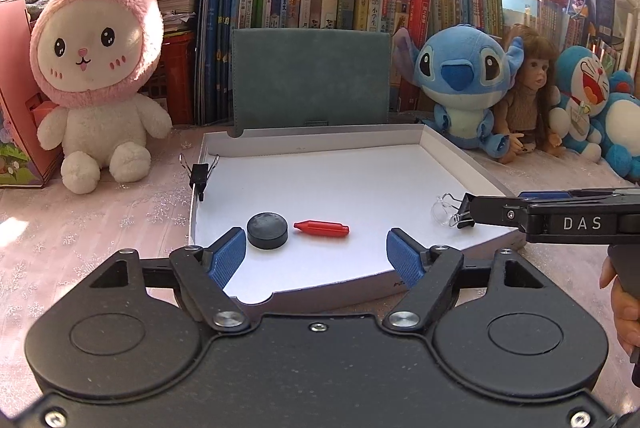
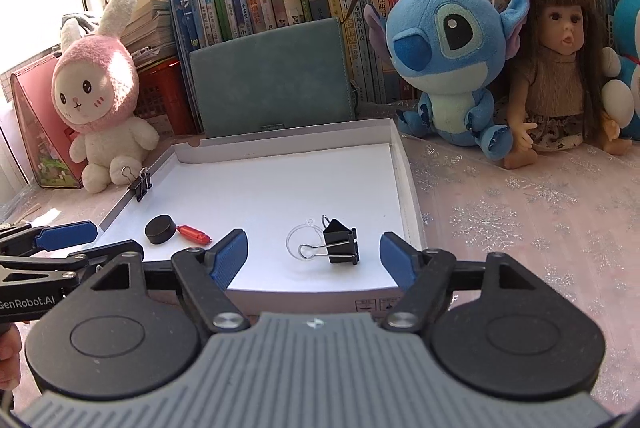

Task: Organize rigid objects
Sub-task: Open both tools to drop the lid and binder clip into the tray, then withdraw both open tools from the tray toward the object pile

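A round black rubber puck (image 1: pixel 267 230) and a red plastic bullet-shaped piece (image 1: pixel 321 227) are lying near the shallow white cardboard tray's (image 1: pixel 320 136) left edge. Both the left gripper (image 1: pixel 316 254), marked "GenRobot.AI", and the right gripper (image 2: pixel 313 255), marked "DAS", are standing spread and empty.

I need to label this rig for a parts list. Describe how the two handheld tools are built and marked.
Both are black, with blue ribbed pads on two fingers, silver pivot screws and round housings. The left tool has a smooth black body; seen from the right wrist camera, its side reads "GenRobot.AI". The right tool has a grey ridged body; seen from the left wrist camera, its side reads "DAS".
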`<state>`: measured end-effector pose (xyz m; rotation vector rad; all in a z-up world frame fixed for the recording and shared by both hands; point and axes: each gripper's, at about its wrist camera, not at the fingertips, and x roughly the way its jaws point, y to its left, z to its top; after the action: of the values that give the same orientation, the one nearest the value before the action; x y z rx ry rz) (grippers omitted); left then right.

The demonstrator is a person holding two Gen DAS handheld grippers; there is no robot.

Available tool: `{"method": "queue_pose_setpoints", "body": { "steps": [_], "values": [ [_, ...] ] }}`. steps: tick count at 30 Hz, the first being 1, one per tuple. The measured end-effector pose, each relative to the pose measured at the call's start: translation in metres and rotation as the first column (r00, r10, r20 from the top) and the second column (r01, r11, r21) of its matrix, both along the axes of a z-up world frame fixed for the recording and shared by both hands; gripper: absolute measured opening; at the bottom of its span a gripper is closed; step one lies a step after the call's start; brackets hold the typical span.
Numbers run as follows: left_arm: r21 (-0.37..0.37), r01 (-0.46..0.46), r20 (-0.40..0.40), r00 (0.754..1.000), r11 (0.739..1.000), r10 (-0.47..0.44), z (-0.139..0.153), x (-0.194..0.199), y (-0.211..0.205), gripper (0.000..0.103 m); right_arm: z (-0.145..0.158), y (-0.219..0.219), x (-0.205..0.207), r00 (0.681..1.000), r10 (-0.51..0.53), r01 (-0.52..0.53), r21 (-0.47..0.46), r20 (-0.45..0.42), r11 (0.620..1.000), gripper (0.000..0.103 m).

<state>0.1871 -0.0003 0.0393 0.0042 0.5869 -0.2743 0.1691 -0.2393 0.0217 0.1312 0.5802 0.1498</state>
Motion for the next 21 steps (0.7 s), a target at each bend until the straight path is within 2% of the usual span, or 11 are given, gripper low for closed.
{"method": "queue_pose_setpoints", "body": {
  "steps": [8,15,21],
  "values": [
    [0.005,0.035,0.003,0.999,0.999,-0.035,-0.004,-0.03,-0.001,0.078,0.001,0.007,-0.034,0.998,0.047,-0.045,-0.039,0.041,0.998,0.088],
    [-0.021,0.036,0.002,0.999,0.999,-0.035,-0.007,-0.054,0.004,0.079,-0.002,0.005,-0.058,0.997,0.06,-0.059,-0.021,0.056,0.998,0.089],
    [-0.008,0.038,0.002,0.999,0.999,-0.038,-0.01,-0.071,0.005,0.079,-0.006,0.005,-0.076,0.995,0.071,-0.069,-0.029,0.067,0.997,0.091]
  ]
}}
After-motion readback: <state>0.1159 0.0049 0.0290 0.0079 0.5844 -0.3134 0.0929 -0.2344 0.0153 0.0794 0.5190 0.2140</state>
